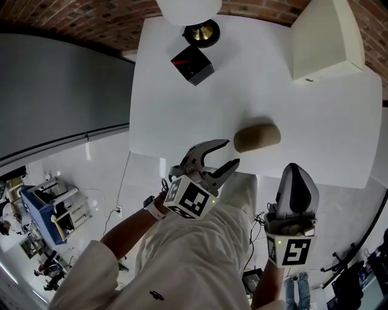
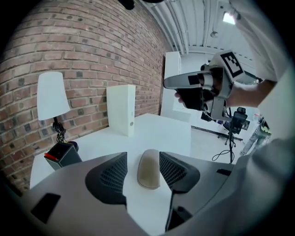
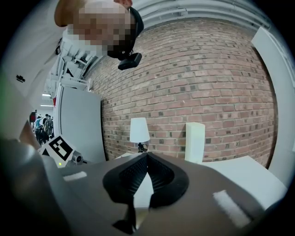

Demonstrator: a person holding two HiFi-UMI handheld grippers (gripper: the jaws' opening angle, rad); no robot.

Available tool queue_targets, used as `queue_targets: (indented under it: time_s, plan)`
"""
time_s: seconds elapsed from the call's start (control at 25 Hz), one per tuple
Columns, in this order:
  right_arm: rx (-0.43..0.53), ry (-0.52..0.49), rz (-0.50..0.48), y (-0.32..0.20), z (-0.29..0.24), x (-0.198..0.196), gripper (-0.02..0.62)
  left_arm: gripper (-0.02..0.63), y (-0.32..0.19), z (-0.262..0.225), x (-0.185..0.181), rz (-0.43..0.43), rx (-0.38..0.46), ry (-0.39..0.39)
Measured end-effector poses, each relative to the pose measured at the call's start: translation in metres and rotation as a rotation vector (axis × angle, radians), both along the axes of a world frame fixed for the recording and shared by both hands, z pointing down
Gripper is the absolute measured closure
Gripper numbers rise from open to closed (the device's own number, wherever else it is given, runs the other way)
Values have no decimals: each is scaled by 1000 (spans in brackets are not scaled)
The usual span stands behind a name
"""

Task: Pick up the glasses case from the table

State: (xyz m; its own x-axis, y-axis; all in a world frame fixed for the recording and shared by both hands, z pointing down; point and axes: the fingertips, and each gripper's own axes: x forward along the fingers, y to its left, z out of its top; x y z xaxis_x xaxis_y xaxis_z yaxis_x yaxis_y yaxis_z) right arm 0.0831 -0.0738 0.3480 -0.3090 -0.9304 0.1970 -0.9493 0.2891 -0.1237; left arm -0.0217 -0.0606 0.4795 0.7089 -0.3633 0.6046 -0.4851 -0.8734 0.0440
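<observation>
The tan glasses case (image 1: 257, 137) lies on the white table (image 1: 182, 115) near its front edge. My left gripper (image 1: 232, 152) is open at the table's front edge, its tips just left of the case and pointing at it. In the left gripper view the case (image 2: 149, 171) shows lengthwise in the gap of the left gripper (image 2: 143, 162), ahead of the pads and apart from them. My right gripper (image 1: 295, 174) is shut and empty, off the table's front edge below the case. In the right gripper view the right gripper (image 3: 146, 156) has its tips touching.
At the back of the table stand a white lamp (image 1: 189, 8) and a black box with a red stripe (image 1: 192, 64). A tall white box (image 1: 326, 39) stands at the back right. The brick wall (image 2: 92, 55) runs behind the table. My right gripper (image 2: 203, 87) hangs right of the table.
</observation>
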Motion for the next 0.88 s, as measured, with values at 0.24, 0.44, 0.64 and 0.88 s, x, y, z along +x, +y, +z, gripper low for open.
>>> queue_targets:
  time_s: [0.24, 0.44, 0.64, 0.88]
  plan:
    - [-19, 1, -1, -9, 22, 4, 586, 349, 0, 29, 6, 56, 55, -41]
    - [-45, -3, 5, -15, 42, 7, 586, 322, 2, 54, 10, 109, 70, -50]
    - [-75, -11, 6, -14, 64, 10, 585, 294, 4, 78, 15, 134, 68, -60]
    - [-98, -30, 31, -17, 85, 17, 586, 254, 4, 102, 24, 154, 54, -61]
